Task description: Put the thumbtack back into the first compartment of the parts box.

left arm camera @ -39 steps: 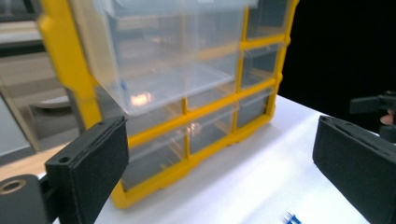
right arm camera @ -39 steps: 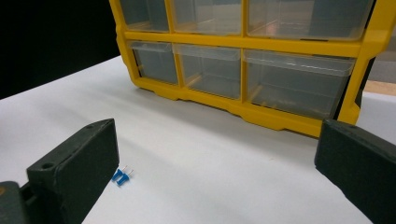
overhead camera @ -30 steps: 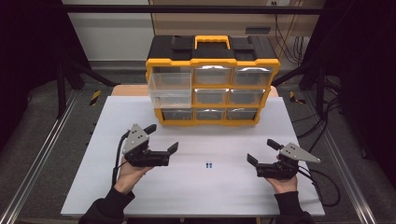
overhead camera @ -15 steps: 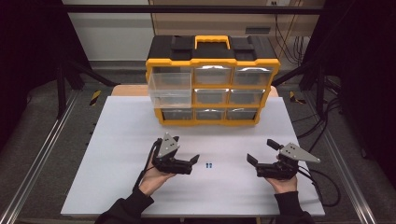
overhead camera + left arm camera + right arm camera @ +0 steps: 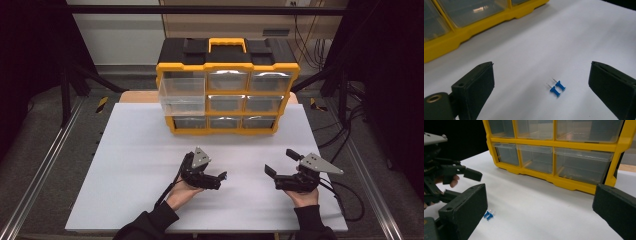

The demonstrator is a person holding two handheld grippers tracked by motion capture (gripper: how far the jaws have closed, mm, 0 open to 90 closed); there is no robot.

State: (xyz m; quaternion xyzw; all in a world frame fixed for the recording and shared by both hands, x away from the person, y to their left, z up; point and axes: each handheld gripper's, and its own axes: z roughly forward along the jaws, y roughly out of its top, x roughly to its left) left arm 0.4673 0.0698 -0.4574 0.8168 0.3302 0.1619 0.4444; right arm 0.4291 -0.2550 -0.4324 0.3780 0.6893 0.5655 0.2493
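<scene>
Left gripper is held low over the table, jaws spread wide with nothing between the pads, aimed at two blue pins lying side by side just ahead of it, flat on the white surface. Right gripper is held well apart to the right, jaws also wide open and empty, pins seen near its left jaw. Yellow drawer cabinet is set at the far end, one left drawer pulled out.

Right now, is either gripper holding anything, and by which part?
Nothing is held. The left gripper is open, with the two blue pushpins lying on the table between its fingers, untouched. The right gripper is open too.
</scene>
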